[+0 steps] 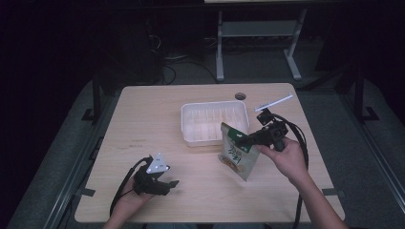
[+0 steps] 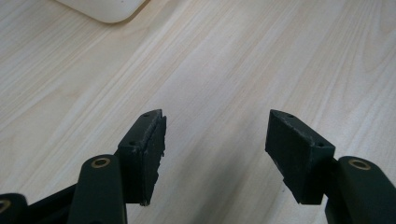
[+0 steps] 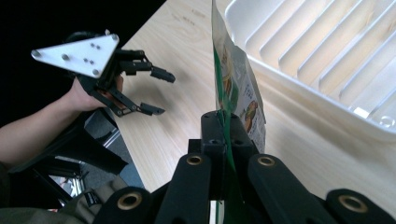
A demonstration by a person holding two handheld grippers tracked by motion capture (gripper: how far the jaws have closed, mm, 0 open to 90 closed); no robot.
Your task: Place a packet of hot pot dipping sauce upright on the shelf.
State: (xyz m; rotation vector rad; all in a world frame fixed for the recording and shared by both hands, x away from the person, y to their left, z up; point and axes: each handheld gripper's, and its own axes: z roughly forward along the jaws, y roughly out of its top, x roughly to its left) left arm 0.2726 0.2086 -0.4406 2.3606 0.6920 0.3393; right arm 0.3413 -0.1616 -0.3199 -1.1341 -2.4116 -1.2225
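A green and white snack pouch [image 1: 237,155] hangs tilted above the table, just in front of the white ridged tray [image 1: 187,125]. My right gripper [image 1: 241,140] is shut on the pouch's top edge. In the right gripper view the jaws [image 3: 223,126] pinch the pouch [image 3: 233,88] edge-on, with the tray [image 3: 322,51] to its right. Near the table's front left my left gripper [image 1: 172,185] stands open and holds nothing. In its own view the gripper [image 2: 215,140] has bare wood between its wide-apart pads, and a corner of the tray [image 2: 105,9] lies far off.
A thin white strip [image 1: 273,102] lies at the table's back right, near a round cable hole [image 1: 240,96]. The wooden table [image 1: 143,119] is bare to the left of the tray. Dark floor and a desk frame [image 1: 219,52] lie beyond.
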